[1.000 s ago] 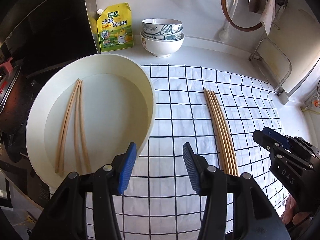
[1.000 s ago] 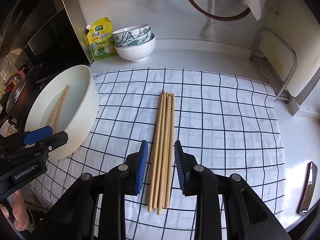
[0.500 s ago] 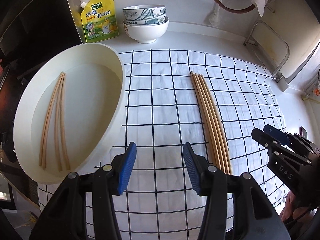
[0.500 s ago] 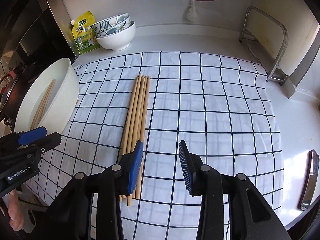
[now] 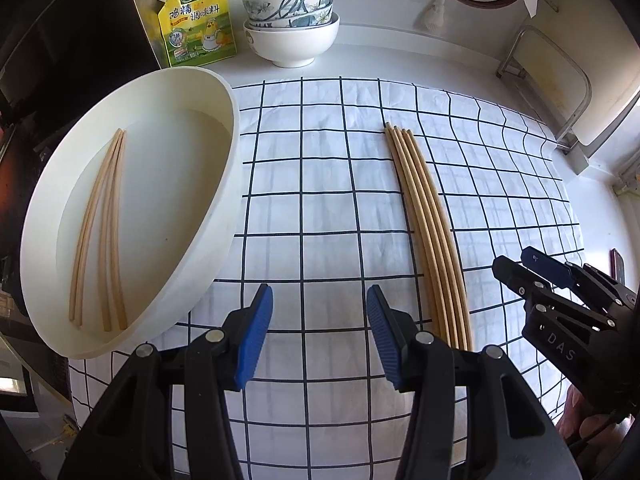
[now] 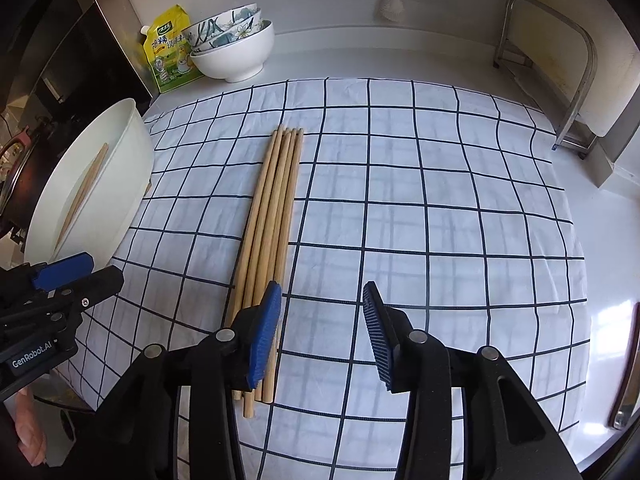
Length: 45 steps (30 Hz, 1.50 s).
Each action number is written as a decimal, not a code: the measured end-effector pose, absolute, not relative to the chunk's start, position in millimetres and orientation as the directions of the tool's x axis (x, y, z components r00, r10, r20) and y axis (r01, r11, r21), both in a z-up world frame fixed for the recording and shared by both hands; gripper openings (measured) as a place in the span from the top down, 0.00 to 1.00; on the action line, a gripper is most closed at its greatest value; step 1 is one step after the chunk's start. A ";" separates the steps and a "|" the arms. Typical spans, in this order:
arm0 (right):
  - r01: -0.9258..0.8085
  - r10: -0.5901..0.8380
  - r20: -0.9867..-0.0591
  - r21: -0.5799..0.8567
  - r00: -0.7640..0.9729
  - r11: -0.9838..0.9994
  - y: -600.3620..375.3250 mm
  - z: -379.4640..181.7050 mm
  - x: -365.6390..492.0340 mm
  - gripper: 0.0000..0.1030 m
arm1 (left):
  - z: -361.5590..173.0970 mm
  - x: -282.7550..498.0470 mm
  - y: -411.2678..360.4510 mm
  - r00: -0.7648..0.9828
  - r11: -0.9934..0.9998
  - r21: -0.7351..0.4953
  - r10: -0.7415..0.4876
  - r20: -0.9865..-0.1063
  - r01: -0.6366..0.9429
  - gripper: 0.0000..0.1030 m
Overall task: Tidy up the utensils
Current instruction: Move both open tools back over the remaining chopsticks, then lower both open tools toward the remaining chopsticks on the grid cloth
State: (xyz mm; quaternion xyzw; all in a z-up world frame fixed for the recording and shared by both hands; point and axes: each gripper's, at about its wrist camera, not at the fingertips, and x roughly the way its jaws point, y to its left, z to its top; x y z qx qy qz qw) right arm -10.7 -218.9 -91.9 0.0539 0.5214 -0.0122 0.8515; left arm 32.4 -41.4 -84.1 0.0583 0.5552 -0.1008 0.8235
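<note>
Item, far left: a white basin [image 5: 224, 184] is sitting half on the checked cloth [image 5: 320, 208], half beyond its edge, and is holding three chopsticks [image 5: 100, 232] lying loose on its floor. Item, behind it: a yellow seasoning pouch [image 5: 196, 20] and a stack of bowls [image 5: 292, 28] are standing against the back wall, well apart from the work. Item, left gripper [image 5: 320, 336]: its jaws are standing wide and holding nothing, and it is hovering over bare cloth between the basin and the bundle. Item, centre: a bundle of chopsticks [image 6: 276, 208] is lying side by side on the cloth, tips toward the wall, thick ends toward the camera. Item, right gripper [image 6: 320, 328]: a second ago its jaws were narrow and straddling the bundle; now they are gaping wide and have slid off to the right, so that only the left pad [image 6: 264, 332] is overlapping the thick ends, with nothing gripped. This is reading as a release: the bundle is looking squared and set down, and the three in the basin are probably the next to be fetched. Item, room: a broad stretch of cloth is lying free to the right of the bundle, and the counter edge is running near the cloth's right side. Item, far right: a metal rack [image 6: 560, 80] is standing in the back corner, clear of any likely path, while the basin's raised rim is the one edge to be lifted over.
</note>
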 end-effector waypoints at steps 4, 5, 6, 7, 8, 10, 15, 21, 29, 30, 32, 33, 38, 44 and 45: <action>0.068 0.037 -0.892 0.076 0.451 0.995 -218.2 -95.9 -7.2 0.60 | -89.1 33.4 -43.0 0.351 0.974 -0.015 -0.097 -0.931 0.228 0.53; 0.068 0.038 -0.893 0.076 0.449 0.995 -218.2 -96.9 -6.5 0.60 | -90.1 33.5 -43.3 0.348 0.974 -0.014 -0.095 -0.933 0.228 0.52; 0.067 0.039 -0.893 0.076 0.448 0.995 -218.3 -97.9 -5.7 0.60 | -91.0 33.6 -43.5 0.347 0.974 -0.014 -0.095 -0.933 0.228 0.52; 0.066 0.039 -0.894 0.076 0.446 0.995 -218.1 -98.9 -5.2 0.60 | -91.7 33.6 -43.8 0.346 0.974 -0.015 -0.095 -0.933 0.228 0.46; 0.065 0.038 -0.895 0.075 0.445 0.995 -218.1 -99.8 -4.6 0.60 | -91.8 33.8 -43.9 0.347 0.974 -0.016 -0.096 -0.933 0.226 0.29; 0.063 0.037 -0.896 0.073 0.443 0.995 -217.8 -102.0 -3.1 0.60 | -87.2 31.7 -42.4 0.385 0.976 -0.013 -0.097 -0.918 0.215 0.22; 0.057 0.036 -0.900 0.068 0.433 0.996 -217.7 -109.3 1.5 0.60 | -85.0 33.6 -41.8 0.397 0.976 -0.013 -0.100 -0.912 0.217 0.21; 0.045 0.047 -0.905 0.073 0.423 0.996 -215.3 -119.1 8.3 0.60 | -86.9 34.0 -39.5 0.407 0.979 -0.008 -0.092 -0.909 0.203 0.15; 0.016 0.044 -0.905 0.055 0.423 0.998 -207.4 -124.3 10.4 0.58 | -89.6 31.3 -39.6 0.415 0.981 -0.016 -0.097 -0.905 0.194 0.14; 0.010 0.043 -0.906 0.052 0.421 0.999 -206.1 -124.9 10.7 0.58 | -90.1 31.2 -39.6 0.416 0.981 -0.018 -0.099 -0.904 0.193 0.14; 0.002 0.033 -0.905 0.038 0.424 0.999 -203.7 -124.9 10.1 0.58 | -91.6 31.0 -40.7 0.417 0.981 -0.022 -0.102 -0.903 0.192 0.14; 0.000 0.029 -0.905 0.032 0.425 0.999 -203.2 -124.9 10.0 0.58 | -92.2 30.8 -41.5 0.419 0.981 -0.022 -0.102 -0.902 0.191 0.14; 0.009 0.025 -0.901 0.032 0.433 0.999 -211.8 -125.5 8.9 0.56 | -94.3 30.7 -46.5 0.424 0.980 -0.036 -0.117 -0.898 0.194 0.14; 0.021 0.016 -0.894 0.028 0.448 0.999 -221.3 -124.8 6.3 0.56 | -99.7 32.8 -60.2 0.429 0.976 -0.056 -0.143 -0.892 0.209 0.14; 0.025 0.013 -0.893 0.028 0.451 0.999 -223.8 -124.8 5.6 0.56 | -101.8 33.4 -63.3 0.429 0.976 -0.058 -0.145 -0.892 0.211 0.14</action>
